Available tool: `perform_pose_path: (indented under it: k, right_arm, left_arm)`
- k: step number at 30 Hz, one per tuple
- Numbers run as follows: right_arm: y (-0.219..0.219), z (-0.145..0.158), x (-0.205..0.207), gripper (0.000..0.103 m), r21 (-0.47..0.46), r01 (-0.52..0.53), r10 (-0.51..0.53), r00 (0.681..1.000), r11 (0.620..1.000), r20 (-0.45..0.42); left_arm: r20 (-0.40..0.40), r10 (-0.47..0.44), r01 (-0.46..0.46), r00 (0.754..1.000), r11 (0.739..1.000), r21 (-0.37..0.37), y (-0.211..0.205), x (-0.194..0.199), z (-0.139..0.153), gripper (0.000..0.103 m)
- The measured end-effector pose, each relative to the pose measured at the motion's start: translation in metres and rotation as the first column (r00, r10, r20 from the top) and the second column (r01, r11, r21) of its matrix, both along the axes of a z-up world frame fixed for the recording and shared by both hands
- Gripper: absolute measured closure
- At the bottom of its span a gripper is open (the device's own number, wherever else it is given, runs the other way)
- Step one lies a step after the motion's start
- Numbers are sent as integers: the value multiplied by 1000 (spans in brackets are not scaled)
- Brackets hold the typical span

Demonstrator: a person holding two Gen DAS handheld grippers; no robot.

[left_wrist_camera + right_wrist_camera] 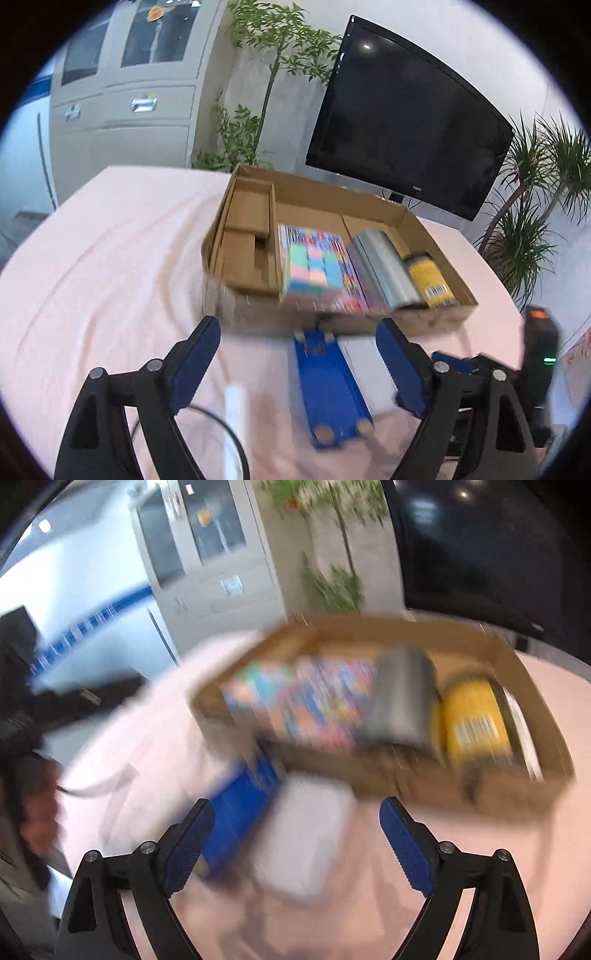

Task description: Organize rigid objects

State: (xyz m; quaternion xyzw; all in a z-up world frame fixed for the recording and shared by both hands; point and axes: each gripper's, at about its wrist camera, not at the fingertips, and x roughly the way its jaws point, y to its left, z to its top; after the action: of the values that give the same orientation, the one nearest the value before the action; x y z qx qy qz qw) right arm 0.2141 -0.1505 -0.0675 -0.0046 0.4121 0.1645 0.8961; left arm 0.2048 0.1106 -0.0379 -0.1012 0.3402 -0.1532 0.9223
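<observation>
A bench [92, 258] draped in a pale pink, softly wrinkled cloth fills the lower part of both views. Directly on it sits a shallow, open brown cardboard box [436, 321], toward the far right side. Just in front of the box lies a long blue plastic block [328, 391], its far end near the box's front wall. In the blurred right wrist view, a flat white rectangular object [303, 845] lies just beside the blue block. A thin dark cable [225, 424] curves over the cloth nearest the camera.
</observation>
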Motion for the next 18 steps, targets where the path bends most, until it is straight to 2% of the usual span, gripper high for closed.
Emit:
perform_pose_path:
  k: [2,3,6,8,9,12,13,15,16,17,18]
  right_arm:
    - [-1,-18,3,23,31,32,-29,996,999,-85]
    - [1,-22,3,25,42,34,-30,995,999,-96]
    - [14,-32,9,33,20,15,-13,995,1000,-98]
    - [21,-43,17,40,16,16,-13,990,1000,-144]
    - [21,-46,17,41,34,18,-13,988,999,-154]
    - [19,-46,8,47,31,2,2,992,1000,-122]
    - [15,-40,0,61,23,0,2,996,1000,-92]
    - [4,-32,-12,71,-22,-1,0,997,1000,-79]
    - [-2,-31,-17,96,-52,10,-14,997,999,-72]
    - [-11,-33,-22,101,-64,19,-24,997,998,-76]
    - [-18,-36,-20,101,-61,29,-35,994,998,-103]
  left_arm:
    - [-41,-5,4,999,999,-34,-5,-11,-8,17]
    - [-56,-12,10,998,999,-46,-9,-16,-13,17]
    - [-79,-14,10,997,999,-53,-19,-30,-19,17]
    - [-84,-9,4,996,998,-60,-23,-40,-20,17]
    - [-90,-3,-2,996,998,-58,-25,-44,-20,17]
    - [-86,4,-8,996,999,-45,-30,-57,-20,17]
    - [-91,5,-8,996,999,-39,-33,-61,-20,17]
    - [-97,-6,2,995,999,-43,-36,-66,-22,17]
    - [-100,-19,14,995,998,-53,-40,-69,-23,17]
    - [-101,-28,22,994,998,-61,-43,-69,-23,17]
    - [-102,-39,31,994,997,-72,-46,-70,-25,17]
